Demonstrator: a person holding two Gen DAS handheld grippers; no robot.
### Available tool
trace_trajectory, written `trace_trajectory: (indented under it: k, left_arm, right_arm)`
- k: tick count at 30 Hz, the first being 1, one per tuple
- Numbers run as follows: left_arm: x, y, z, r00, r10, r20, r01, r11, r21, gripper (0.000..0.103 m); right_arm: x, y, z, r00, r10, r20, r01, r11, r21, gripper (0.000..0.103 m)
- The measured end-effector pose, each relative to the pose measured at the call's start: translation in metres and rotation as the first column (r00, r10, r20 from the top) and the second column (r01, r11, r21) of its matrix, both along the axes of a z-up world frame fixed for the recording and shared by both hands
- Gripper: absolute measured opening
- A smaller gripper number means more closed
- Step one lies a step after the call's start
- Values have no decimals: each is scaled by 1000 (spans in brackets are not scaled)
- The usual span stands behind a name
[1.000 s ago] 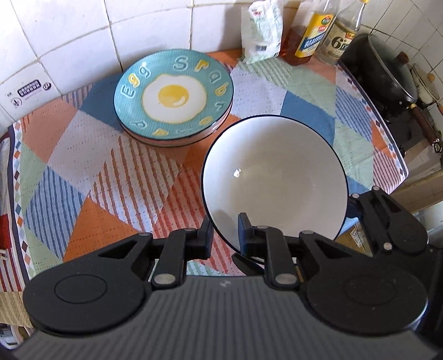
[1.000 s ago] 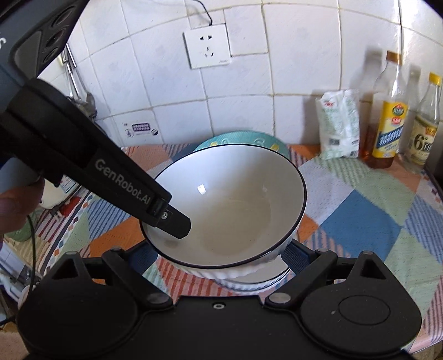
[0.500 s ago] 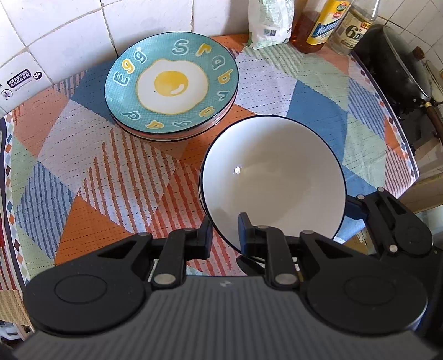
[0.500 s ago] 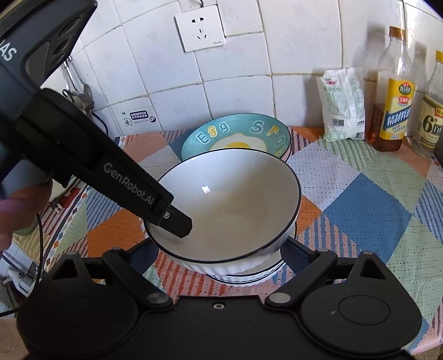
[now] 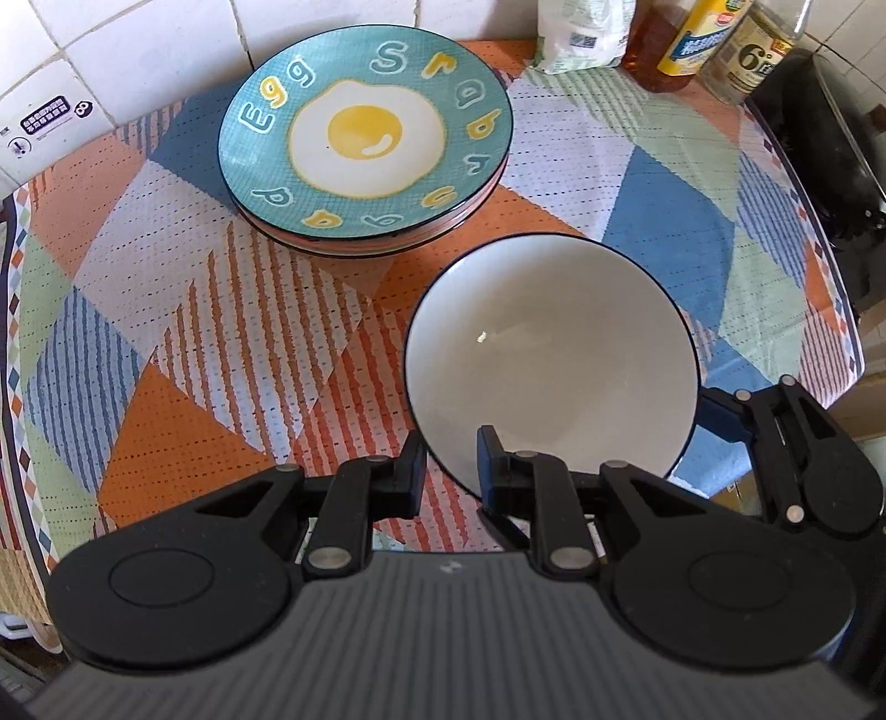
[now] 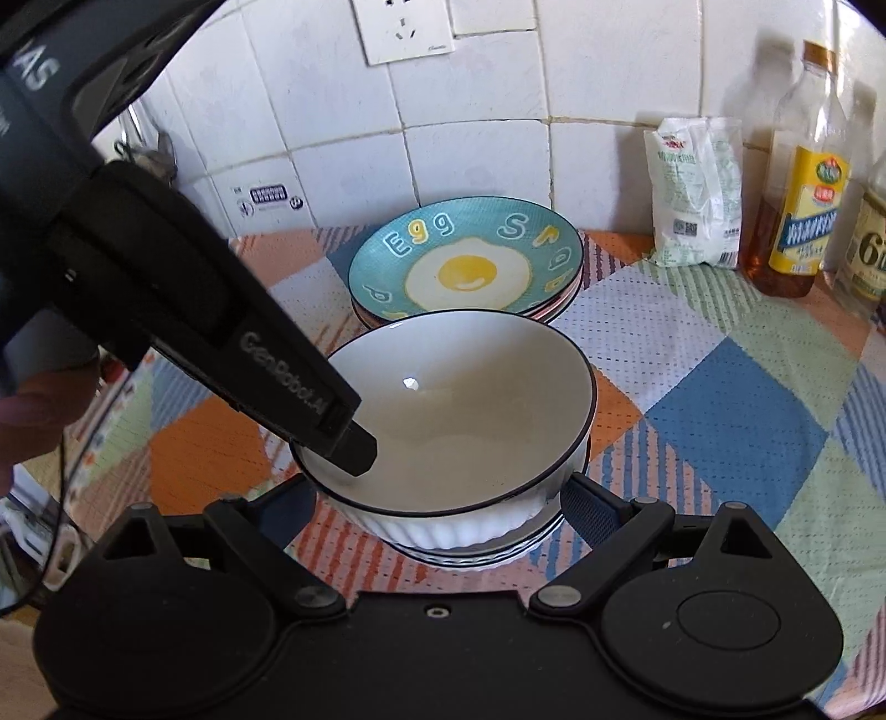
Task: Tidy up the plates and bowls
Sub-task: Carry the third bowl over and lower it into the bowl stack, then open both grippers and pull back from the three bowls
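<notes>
My left gripper is shut on the near rim of a white bowl with a dark edge, one finger inside and one outside. In the right wrist view this white bowl sits tilted in the mouth of a second bowl, of which only the rim shows. The left gripper reaches in from the upper left. My right gripper stands open, its blue pads on either side of the two bowls. A stack of plates, the top one teal with a fried-egg print, stands behind by the wall.
A patterned cloth covers the table. At the back right stand a white bag and oil bottles. A black wok sits past the table's right edge. A tiled wall with a socket closes the back.
The left gripper has come down with the white bowl, which now sits lower over the bowl beneath. The right gripper has shifted slightly, its jaws unchanged.
</notes>
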State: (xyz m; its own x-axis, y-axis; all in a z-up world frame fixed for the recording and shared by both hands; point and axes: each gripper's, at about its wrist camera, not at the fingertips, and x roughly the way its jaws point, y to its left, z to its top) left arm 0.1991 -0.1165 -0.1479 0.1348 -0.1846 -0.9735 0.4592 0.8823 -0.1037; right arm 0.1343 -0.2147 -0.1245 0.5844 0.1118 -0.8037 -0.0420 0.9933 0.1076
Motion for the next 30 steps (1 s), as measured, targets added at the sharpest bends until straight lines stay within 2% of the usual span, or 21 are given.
trace_trajectory:
  k: [3,11,17,22,30]
  left_arm:
    - [0,-3,-1,1000,1,4,-1,1000,8,18]
    - [-3,-4,-7,1000,-16,18,16,1000,19,19]
    - [-4,-1,-3,999,-31,40,31,1000,-2,22]
    - [-3,12,13,997,-31,77,37,997,-73,33]
    - [-9,39,34,994,17,108,5,980,-198,41]
  right_arm:
    - [2,6,-6,1000,3,-19,-4,996,-93,98]
    - [-1,9,-6,1000,21,-6,-22,992,-122,99]
    - [-5,16,-9,999,47,-6,-48,980,-195,99]
    - [-16,15,-1,1000,8,30,-3,986,-166,99]
    - [-41,27,8,994,-56,89,69,985,-160,99]
